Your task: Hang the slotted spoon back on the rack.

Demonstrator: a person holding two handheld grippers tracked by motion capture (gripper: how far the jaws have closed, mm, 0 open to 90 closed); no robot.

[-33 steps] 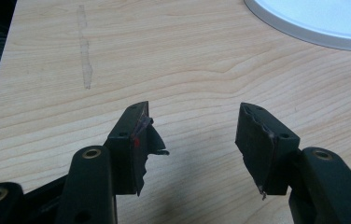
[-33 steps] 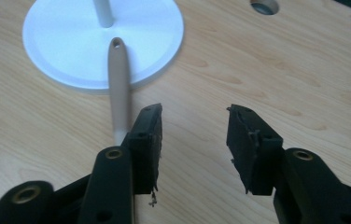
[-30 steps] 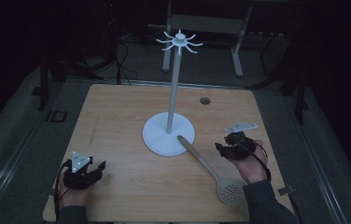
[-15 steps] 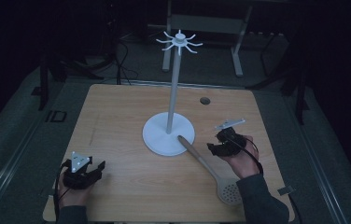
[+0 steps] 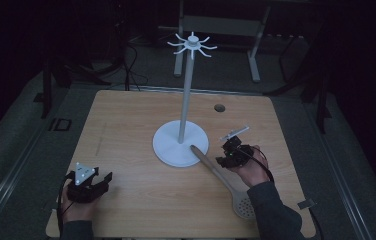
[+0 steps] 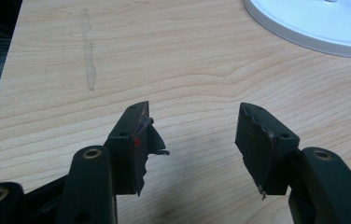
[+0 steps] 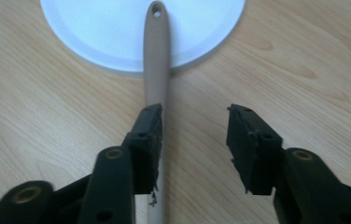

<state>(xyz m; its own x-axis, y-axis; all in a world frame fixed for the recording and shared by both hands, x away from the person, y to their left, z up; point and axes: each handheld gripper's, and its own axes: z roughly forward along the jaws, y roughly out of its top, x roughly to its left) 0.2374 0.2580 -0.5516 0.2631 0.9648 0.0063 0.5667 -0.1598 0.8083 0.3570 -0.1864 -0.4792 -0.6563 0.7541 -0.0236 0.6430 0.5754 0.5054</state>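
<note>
The long beige slotted spoon lies near the worktop's right edge, handle tip on the white round stand base; the right gripper, jaws wide apart and empty, is nearer, its left jaw over the handle; the left gripper gapes empty.

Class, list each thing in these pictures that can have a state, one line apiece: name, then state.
Left claw: open, nothing between its jaws, low over the table.
Right claw: open, beside the spoon handle, not gripping it.
Slotted spoon: lying flat, handle tip resting on the stand's base, bowl near the table's front edge.
Hook stand: upright, nothing hanging on its hooks.
Table: bare wood, a faint smear.
</note>
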